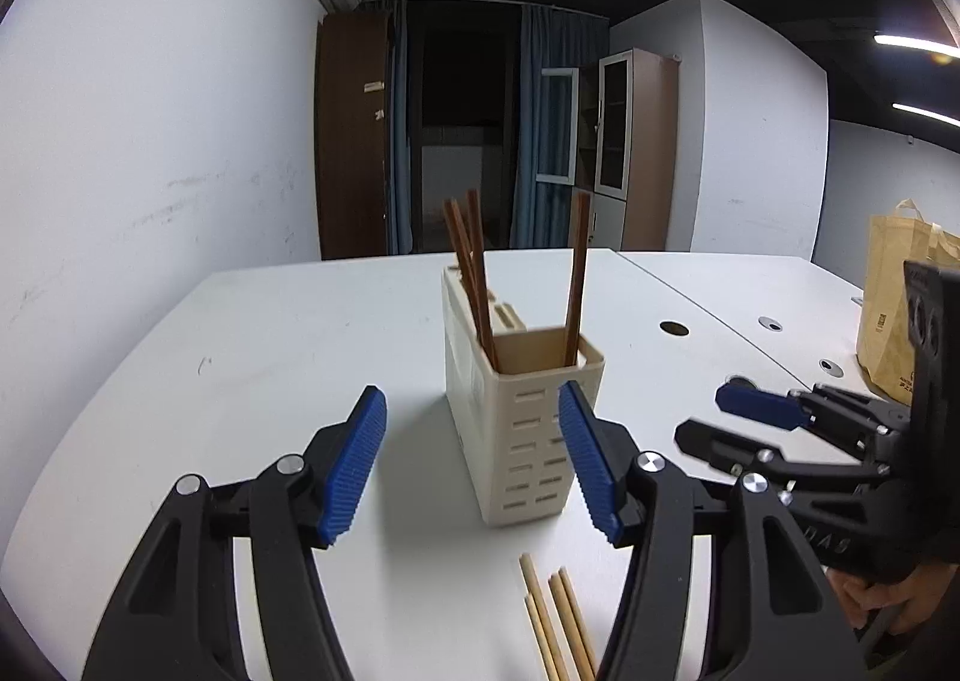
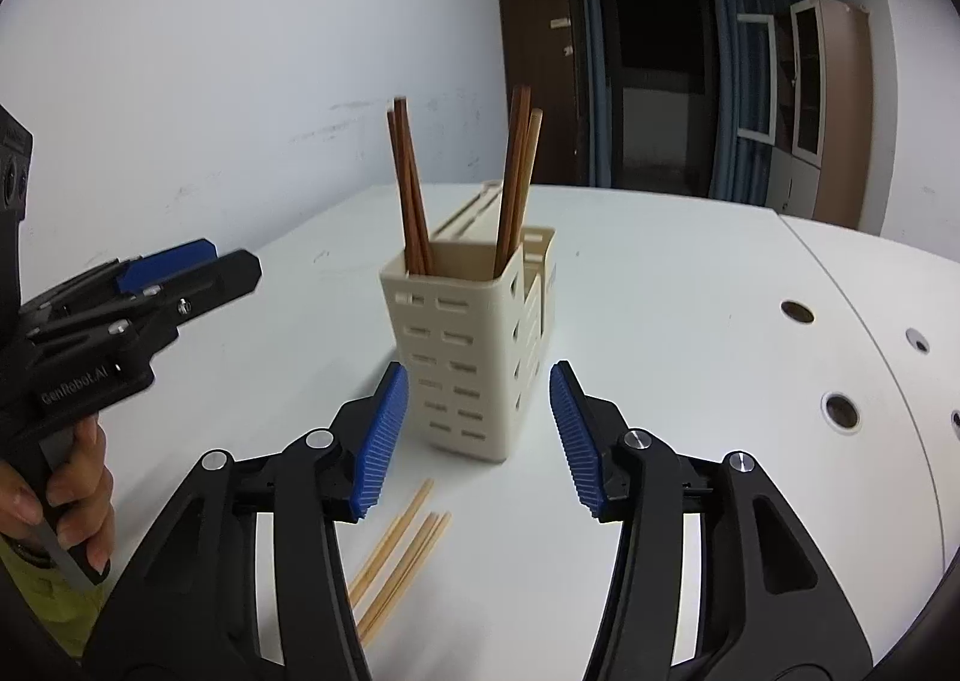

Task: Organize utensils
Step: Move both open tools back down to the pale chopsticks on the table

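A cream slotted utensil holder stands upright on the white table. Several dark brown chopsticks stand in its near compartment. Several light bamboo chopsticks lie flat on the table in front of it. My left gripper is open and empty, just short of the holder, above the bamboo chopsticks. My right gripper is open and empty, facing the holder. Each gripper shows in the other's view, the right and the left.
A brown paper bag stands at the table's right side. Round cable holes and a seam cross the right of the table. A white wall lies left; cabinets and curtains stand behind.
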`<act>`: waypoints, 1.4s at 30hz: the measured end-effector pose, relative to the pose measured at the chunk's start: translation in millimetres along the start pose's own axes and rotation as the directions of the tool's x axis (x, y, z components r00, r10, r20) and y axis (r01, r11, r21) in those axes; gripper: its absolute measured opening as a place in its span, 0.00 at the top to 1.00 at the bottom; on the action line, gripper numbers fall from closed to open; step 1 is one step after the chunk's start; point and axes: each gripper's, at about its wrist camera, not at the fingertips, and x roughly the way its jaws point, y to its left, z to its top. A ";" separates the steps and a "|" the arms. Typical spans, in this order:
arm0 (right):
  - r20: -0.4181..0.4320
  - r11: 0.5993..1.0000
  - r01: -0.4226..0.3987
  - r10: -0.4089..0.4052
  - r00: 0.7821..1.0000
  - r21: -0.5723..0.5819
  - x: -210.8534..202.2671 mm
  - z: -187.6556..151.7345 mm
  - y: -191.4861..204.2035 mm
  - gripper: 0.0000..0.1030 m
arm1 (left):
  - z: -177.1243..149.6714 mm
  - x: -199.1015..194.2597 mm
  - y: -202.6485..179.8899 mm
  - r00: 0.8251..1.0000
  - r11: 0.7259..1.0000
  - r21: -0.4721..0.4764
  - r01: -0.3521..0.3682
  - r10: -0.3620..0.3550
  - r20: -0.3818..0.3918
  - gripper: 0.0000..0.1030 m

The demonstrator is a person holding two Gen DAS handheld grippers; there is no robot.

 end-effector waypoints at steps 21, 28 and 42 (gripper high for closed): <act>-0.271 0.998 0.060 -0.060 0.961 -0.007 63.1 -66.9 8.3 0.47 | -47.9 10.3 19.1 0.994 1.000 -0.030 0.002 -0.005 -0.109 0.37; -0.347 0.998 0.070 -0.068 0.935 -0.007 88.9 -83.2 7.5 0.48 | -55.0 15.6 29.7 0.991 0.997 -0.075 0.003 -0.013 -0.130 0.34; -0.386 0.997 0.072 -0.078 0.919 -0.031 105.9 -94.5 13.0 0.47 | -59.2 24.4 29.4 0.985 0.997 -0.079 0.011 -0.024 -0.169 0.32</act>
